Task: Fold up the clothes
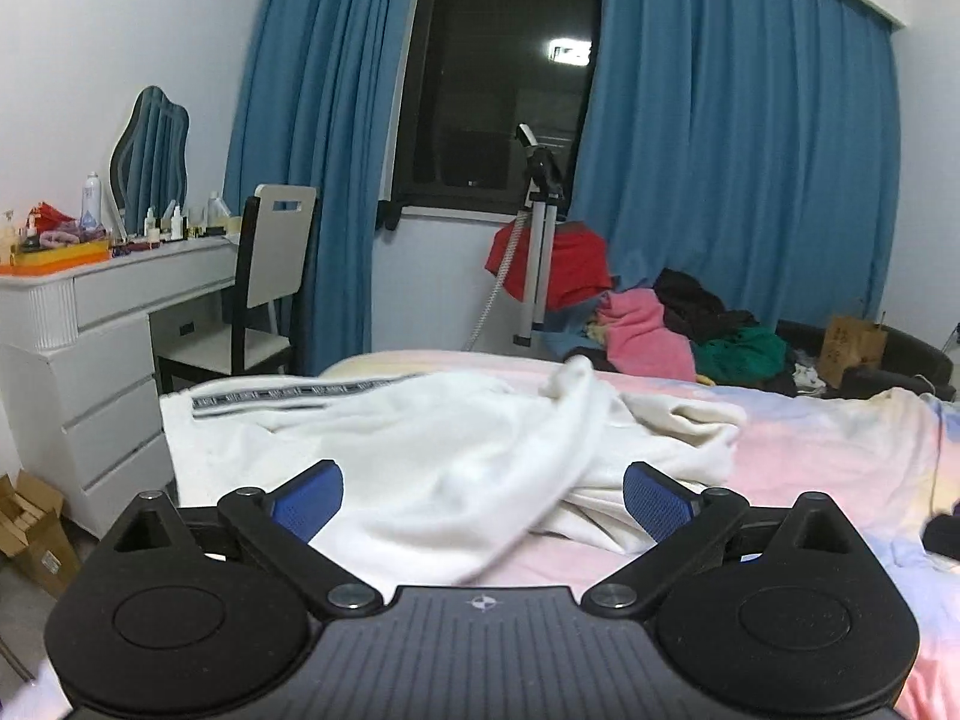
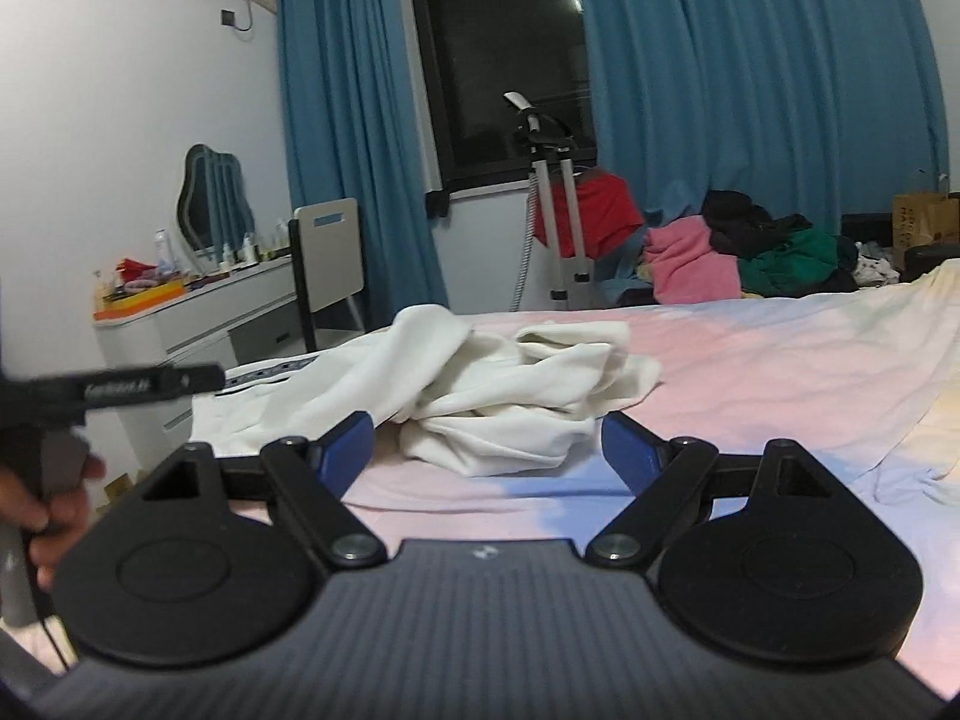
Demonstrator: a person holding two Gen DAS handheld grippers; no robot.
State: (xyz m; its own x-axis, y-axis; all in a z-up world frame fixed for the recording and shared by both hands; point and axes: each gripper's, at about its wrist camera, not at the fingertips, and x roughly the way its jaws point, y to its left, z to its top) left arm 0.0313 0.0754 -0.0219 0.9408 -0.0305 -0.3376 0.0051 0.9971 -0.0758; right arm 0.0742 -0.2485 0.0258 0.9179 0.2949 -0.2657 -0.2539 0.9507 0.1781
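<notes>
Jaws on both my left gripper and right gripper gape empty over the bed, so the crumpled white garment remains entirely unfolded, I judge.

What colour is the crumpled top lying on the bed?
White, with a dark patterned stripe down one sleeve. The crumpled top shows best in the left wrist view.

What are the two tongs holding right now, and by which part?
Nothing. The left tongs and right tongs both stand open, and the crumpled white garment lies loose on the bed beyond them.
</notes>
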